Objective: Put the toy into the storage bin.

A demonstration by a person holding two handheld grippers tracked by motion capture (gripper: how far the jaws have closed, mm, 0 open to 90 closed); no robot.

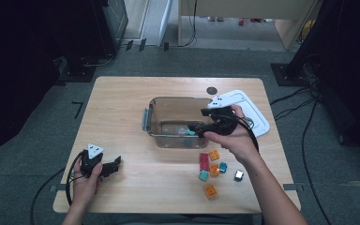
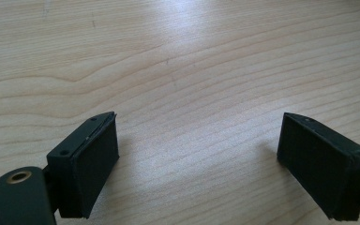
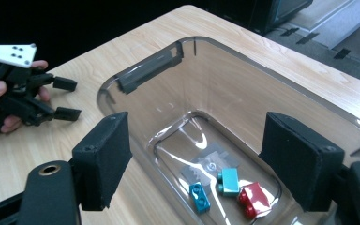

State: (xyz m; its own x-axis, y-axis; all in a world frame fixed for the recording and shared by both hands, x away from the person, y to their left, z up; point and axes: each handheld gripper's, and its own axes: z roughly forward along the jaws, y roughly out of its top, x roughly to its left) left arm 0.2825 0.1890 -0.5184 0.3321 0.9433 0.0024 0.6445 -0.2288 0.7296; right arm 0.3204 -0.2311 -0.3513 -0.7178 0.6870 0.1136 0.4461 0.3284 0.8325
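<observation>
Wooden table [image 1: 122, 103]: both grippers' fingers spread, right gripper [image 1: 194, 121] above clear bin [image 3: 281, 89], blue brick [image 3: 199, 196] lying flat.

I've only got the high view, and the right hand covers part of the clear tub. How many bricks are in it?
Observer: Three lie on the floor of the tub: a red brick, a teal brick and a blue brick.
Operator: Is the right gripper carrying another one?
Observer: No. The right gripper is above the tub with its jaws open and nothing between them.
</observation>
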